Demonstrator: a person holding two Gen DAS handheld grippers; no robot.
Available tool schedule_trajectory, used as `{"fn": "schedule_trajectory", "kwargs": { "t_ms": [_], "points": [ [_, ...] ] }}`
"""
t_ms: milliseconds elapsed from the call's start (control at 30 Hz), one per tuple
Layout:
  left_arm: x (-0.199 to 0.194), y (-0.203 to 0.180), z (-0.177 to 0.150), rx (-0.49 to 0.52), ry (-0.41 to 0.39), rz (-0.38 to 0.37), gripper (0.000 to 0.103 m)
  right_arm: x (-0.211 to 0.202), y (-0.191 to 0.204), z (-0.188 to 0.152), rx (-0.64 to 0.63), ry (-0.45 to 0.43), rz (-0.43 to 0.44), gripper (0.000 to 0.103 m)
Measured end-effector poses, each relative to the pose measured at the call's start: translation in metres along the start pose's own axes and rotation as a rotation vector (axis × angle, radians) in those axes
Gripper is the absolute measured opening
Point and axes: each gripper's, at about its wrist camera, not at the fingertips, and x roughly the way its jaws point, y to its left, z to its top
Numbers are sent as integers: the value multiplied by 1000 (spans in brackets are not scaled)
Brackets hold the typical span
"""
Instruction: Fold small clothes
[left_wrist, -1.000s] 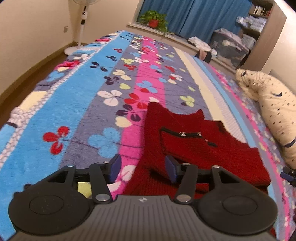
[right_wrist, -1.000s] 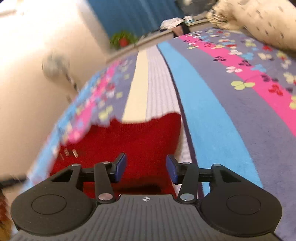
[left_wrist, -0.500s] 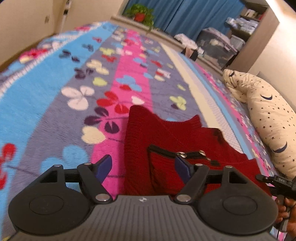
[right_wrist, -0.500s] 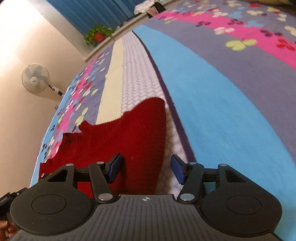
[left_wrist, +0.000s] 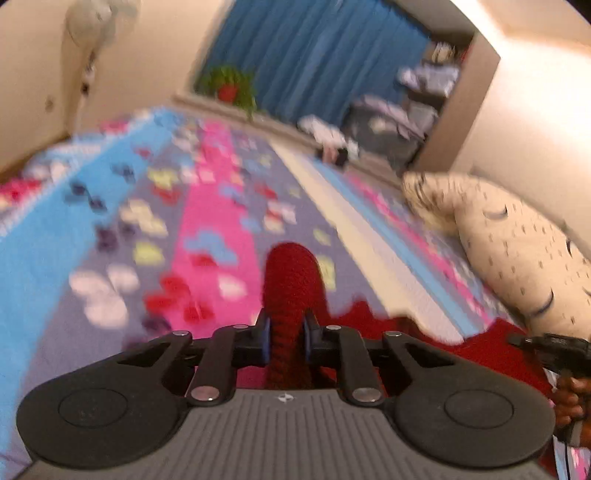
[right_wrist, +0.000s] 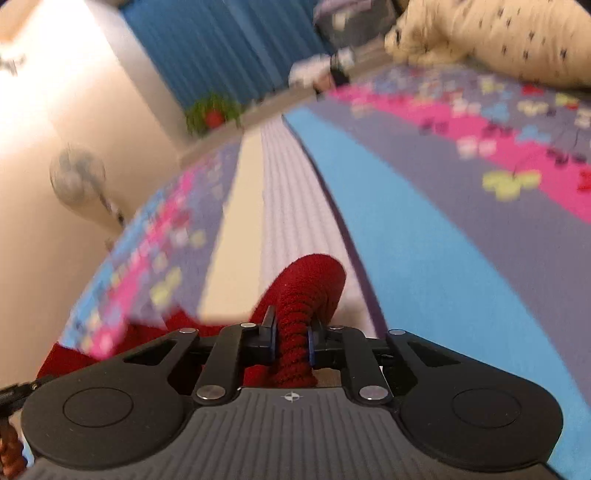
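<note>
Both grippers newly closing, red knit (left_wrist: 291, 280) pinched between each

Motion smears the flowered blanket (left_wrist: 122, 236) past reading; behind the left gripper (left_wrist: 286, 334) most of the red knit garment (left_wrist: 291, 280) is hidden; the star-print pillow (left_wrist: 517, 258) beyond that garment runs off the frame.

The right gripper (right_wrist: 291, 338) jaws are closing, pinching a bunched red knit garment (right_wrist: 308, 284) over the striped bedspread (right_wrist: 424, 258).
</note>
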Motion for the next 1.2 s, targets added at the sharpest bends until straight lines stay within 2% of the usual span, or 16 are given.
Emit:
{"fn": "schedule_trajectory", "kwargs": {
  "t_ms": [67, 133, 200, 267, 300, 400, 467, 533, 567, 633, 667, 767, 833, 933, 1100, 1200],
  "points": [
    [-2, 5, 9, -19, -32, 38, 17, -8, 20, 5, -86, -95, 29, 14],
    [2, 15, 11, -37, -39, 105, 17, -3, 26, 4, -115, -111, 16, 14],
    [11, 25, 6, -52, 3, 155, 20, 17, 21, 1, -96, -16, -21, 15],
    [21, 32, -1, -44, 92, 249, 24, 41, 9, -8, -89, 151, -124, 21],
    [18, 32, -1, -48, 107, 284, 24, 41, 5, -12, -92, 163, -176, 22],
    [-20, 26, 1, -90, 17, 223, 42, 18, 3, -1, -91, 88, -187, 26],
    [-34, 15, -6, -84, 10, 167, 50, 0, 7, 7, -105, 45, -115, 27],
    [-35, 5, -16, -57, 79, 114, 50, -5, 12, 7, -132, 85, -31, 27],
    [-29, 3, -26, -28, 129, 114, 50, -1, 12, 0, -148, 158, 1, 30],
    [-12, 0, -48, 53, 278, 224, 53, 10, 8, -19, -170, 291, -88, 31],
    [-12, -3, -53, 91, 315, 311, 61, 8, 2, -29, -148, 326, -143, 47],
    [-56, -21, -39, 53, 227, 275, 59, -28, -7, -26, 9, 279, -166, 49],
    [-95, -42, -30, 128, 154, 252, 59, -58, 5, -18, -21, 220, -186, 48],
    [-149, -64, -34, 238, 128, 256, 60, -112, 21, -15, -45, 167, -149, 48],
    [-245, -66, -65, 201, 28, 376, 60, -207, 35, -30, -106, 98, -82, 48],
    [-287, -57, -93, 133, 87, 406, 52, -254, 41, -62, -145, 79, -72, 41]
  ]
}}
